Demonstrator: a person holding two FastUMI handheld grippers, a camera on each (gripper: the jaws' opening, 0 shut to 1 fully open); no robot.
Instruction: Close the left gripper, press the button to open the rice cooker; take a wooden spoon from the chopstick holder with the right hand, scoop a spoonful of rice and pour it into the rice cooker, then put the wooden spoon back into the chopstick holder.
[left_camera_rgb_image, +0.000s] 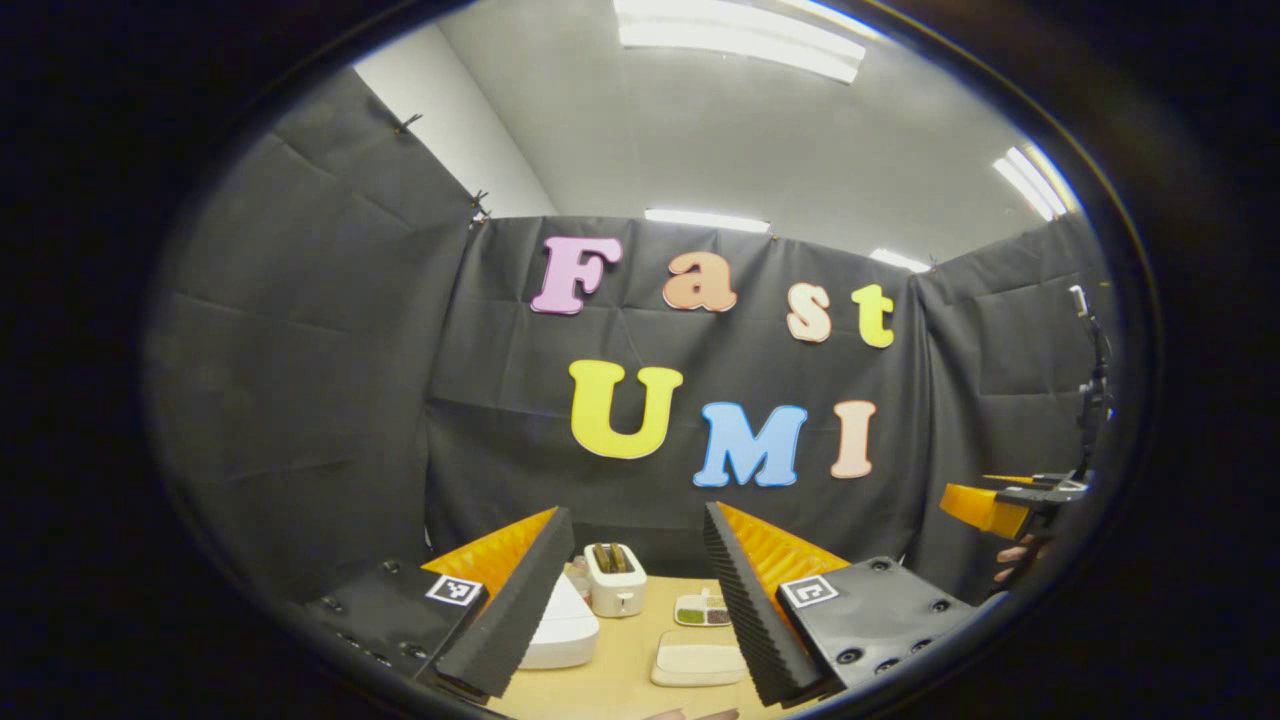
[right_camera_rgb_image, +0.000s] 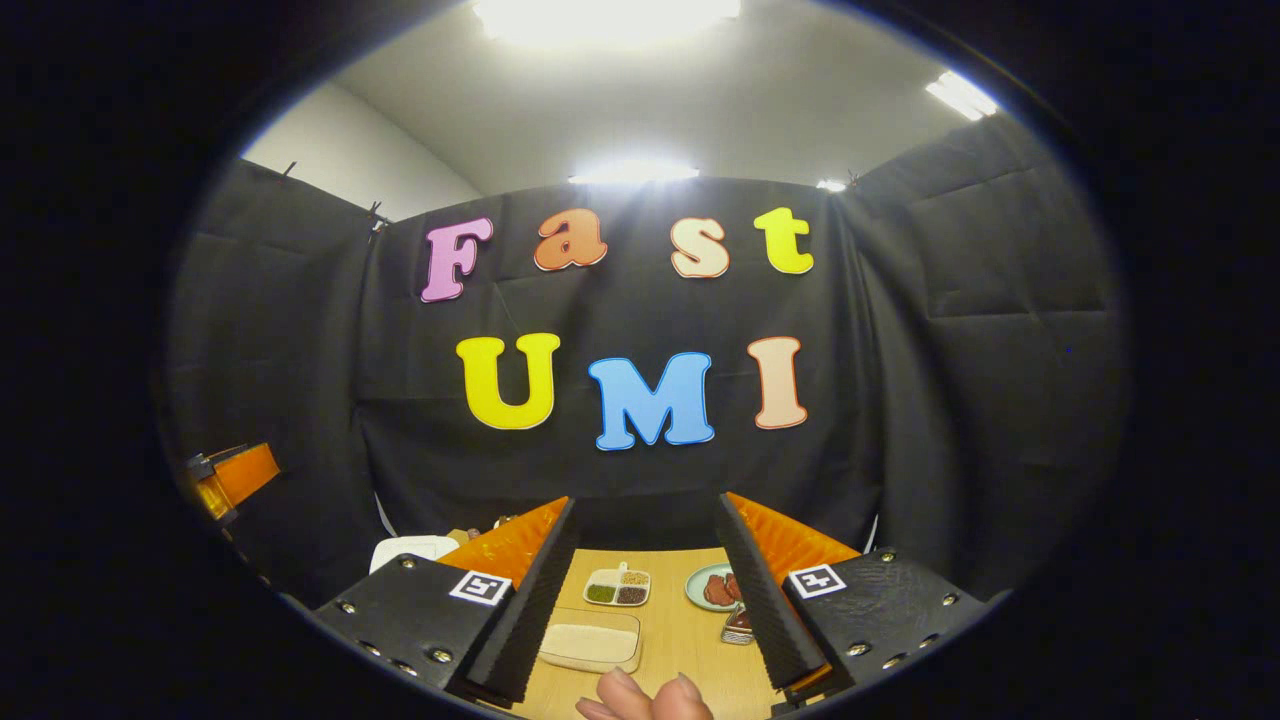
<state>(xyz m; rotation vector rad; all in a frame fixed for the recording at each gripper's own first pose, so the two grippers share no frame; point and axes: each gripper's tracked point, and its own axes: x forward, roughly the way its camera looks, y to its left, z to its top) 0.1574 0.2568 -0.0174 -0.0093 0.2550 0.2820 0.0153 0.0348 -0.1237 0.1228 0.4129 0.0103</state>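
Observation:
In the left gripper view my left gripper (left_camera_rgb_image: 636, 520) is open and held above the table, nothing between its fingers. Past its left finger sits the white rice cooker (left_camera_rgb_image: 560, 628), lid down, partly hidden. Behind it stands a white chopstick holder (left_camera_rgb_image: 615, 580) with brown wooden pieces in its top. A shallow tray of rice (left_camera_rgb_image: 698, 660) lies mid-table. In the right gripper view my right gripper (right_camera_rgb_image: 647, 505) is open and empty, above the rice tray (right_camera_rgb_image: 590, 640). A white shape, likely the cooker (right_camera_rgb_image: 415, 550), peeks out left of its left finger.
A small divided dish (left_camera_rgb_image: 703, 610) (right_camera_rgb_image: 618, 587) sits behind the tray. A plate with reddish food (right_camera_rgb_image: 713, 588) and a small item (right_camera_rgb_image: 738, 625) lie to the right. The other gripper (left_camera_rgb_image: 985, 508) shows far right with a hand (left_camera_rgb_image: 1020, 555). Fingertips of a hand (right_camera_rgb_image: 645, 700) show low on the tan table (right_camera_rgb_image: 690, 660).

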